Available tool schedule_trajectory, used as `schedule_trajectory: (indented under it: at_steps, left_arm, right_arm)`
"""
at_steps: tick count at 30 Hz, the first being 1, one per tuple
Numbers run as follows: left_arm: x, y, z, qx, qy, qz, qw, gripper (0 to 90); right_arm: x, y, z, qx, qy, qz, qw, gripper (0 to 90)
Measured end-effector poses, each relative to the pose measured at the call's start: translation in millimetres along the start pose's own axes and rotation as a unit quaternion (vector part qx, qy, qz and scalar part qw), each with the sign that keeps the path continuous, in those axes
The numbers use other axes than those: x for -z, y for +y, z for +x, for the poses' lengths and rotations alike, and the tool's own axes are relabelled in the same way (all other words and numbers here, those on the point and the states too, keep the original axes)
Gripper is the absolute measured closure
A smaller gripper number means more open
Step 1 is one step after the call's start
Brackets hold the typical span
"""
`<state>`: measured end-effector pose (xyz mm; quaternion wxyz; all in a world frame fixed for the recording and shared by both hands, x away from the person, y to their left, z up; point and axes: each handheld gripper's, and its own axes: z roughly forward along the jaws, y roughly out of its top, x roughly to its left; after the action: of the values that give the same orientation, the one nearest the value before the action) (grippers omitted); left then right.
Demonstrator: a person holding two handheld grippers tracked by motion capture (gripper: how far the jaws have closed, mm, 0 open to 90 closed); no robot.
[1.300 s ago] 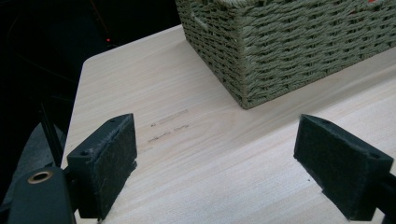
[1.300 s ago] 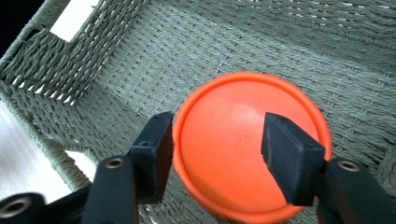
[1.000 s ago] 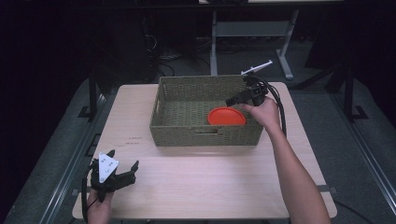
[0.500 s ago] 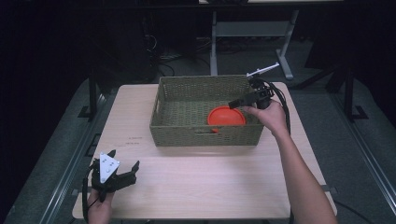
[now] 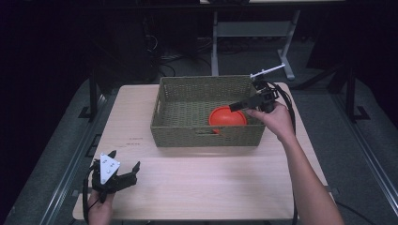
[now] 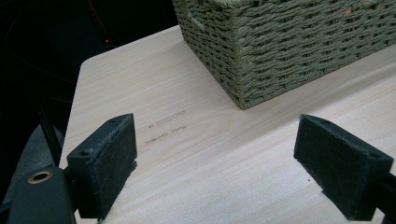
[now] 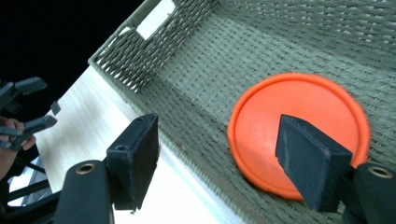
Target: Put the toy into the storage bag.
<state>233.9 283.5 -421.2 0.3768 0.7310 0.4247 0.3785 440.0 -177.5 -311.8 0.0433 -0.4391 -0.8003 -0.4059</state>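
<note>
Lying flat in the near right part of the olive woven rectangular basket, the round orange plastic disc is free — the right gripper above it has just been opening its jaws, nothing between them. The left gripper rests on the pale wooden surface at the near left, jaws wide and empty.

From the high view, the near wall of the basket hides the lower edge of the orange disc. In the right gripper view, one pad of the right tongs covers part of the disc's rim, and the basket is cut off by the top and right edges. In the left gripper view, the basket runs out past the top edge. The marks on the tabletop are too small to read
</note>
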Motion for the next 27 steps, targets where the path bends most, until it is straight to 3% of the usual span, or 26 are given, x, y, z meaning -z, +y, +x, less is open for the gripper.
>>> schedule_trajectory:
  at_steps: [16,27]
  left_arm:
    - [-0.1,-0.6,0.5,0.005,0.001,0.0,1.0,12.7]
    - [0.1,-0.3,-0.2,0.003,0.002,0.0,1.0,12.7]
  right_arm:
    - [25.6,-27.3,8.6,0.015,0.004,-0.017,0.9997,28.0]
    - [30.7,-52.3,10.3,0.02,0.012,-0.02,0.9995,27.8]
